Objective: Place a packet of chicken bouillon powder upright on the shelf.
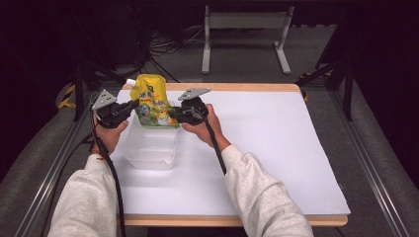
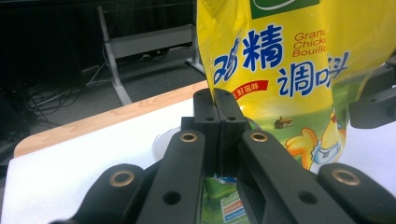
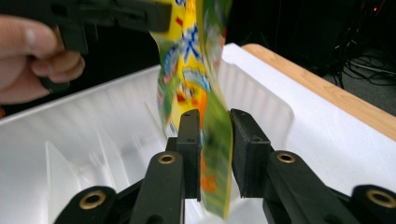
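Holding a yellow chicken bouillon pouch (image 1: 154, 104) upright above the far end of a clear plastic container (image 1: 150, 148), between both grippers. Sitting on the white table cover (image 1: 276, 143), container near the left edge, wooden table rim (image 1: 237, 87) just beyond the pouch.

Left gripper (image 1: 132, 105) pinching the pouch's left edge; in the left gripper view, left gripper (image 2: 218, 109) jaws pressing fully together on the pouch (image 2: 280, 65) seam, no gap between pads. White spout cap (image 1: 131, 82) sticking out at the pouch's upper left corner, above the left gripper.

Right gripper (image 1: 174, 114) meeting the pouch's lower right edge. In the right gripper view, right gripper (image 3: 215, 135) jaws standing narrowly apart, with the pouch (image 3: 196, 93) edge hanging between them; left pad touching the film, right pad showing a slim gap, so not clamping firmly. Pouch blurring there. Container (image 3: 93, 140) lying directly beneath the pouch, its ribbed wall behind the jaws.

Person's left hand (image 3: 37, 56) appearing left of the pouch in that view, gripping the other tool.
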Action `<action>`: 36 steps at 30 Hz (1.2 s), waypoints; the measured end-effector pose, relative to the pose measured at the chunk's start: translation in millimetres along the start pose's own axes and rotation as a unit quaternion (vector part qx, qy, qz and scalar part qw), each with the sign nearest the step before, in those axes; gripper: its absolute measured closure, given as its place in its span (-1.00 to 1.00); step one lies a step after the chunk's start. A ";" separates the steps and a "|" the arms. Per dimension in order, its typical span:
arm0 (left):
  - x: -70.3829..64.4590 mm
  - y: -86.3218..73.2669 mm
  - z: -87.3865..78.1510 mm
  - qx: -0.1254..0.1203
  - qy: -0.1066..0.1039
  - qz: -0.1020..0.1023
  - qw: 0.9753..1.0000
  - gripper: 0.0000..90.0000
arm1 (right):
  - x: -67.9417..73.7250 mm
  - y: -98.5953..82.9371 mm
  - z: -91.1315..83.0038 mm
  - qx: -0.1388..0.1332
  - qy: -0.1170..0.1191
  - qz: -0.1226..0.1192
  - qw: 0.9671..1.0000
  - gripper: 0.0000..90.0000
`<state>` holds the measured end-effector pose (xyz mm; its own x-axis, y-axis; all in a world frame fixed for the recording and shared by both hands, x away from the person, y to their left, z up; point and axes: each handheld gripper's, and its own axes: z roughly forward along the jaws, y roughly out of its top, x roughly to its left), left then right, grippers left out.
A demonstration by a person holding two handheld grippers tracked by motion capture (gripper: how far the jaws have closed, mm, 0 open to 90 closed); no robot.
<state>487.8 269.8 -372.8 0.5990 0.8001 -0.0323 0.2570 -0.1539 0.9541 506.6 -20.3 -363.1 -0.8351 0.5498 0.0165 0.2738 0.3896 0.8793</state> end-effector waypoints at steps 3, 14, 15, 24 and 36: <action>0.9 -1.1 -0.7 0.002 0.000 -0.002 1.000 0.99 | -5.1 -5.3 0.8 -0.001 0.007 0.006 1.000 0.92; -2.4 -4.3 4.7 0.006 0.002 0.000 1.000 0.99 | 0.5 -3.5 9.0 -0.004 0.015 0.010 1.000 1.00; -2.7 -4.4 4.8 0.006 0.005 0.004 1.000 0.99 | 2.6 -2.3 10.2 -0.003 0.022 0.026 0.999 1.00; 1.1 -6.1 -1.8 -0.012 0.002 -0.006 1.000 0.98 | 18.5 5.7 7.3 -0.019 0.027 0.044 0.998 0.99; -1.6 -7.2 1.3 -0.002 0.001 0.001 1.000 0.96 | 20.0 -8.8 25.5 0.008 0.036 0.040 0.999 0.98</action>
<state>486.0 268.9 -380.1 0.5973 0.8014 -0.0297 0.2526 -0.1528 0.9554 499.6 6.1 -382.6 -0.8419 0.5260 0.1208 0.3483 0.3586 0.8661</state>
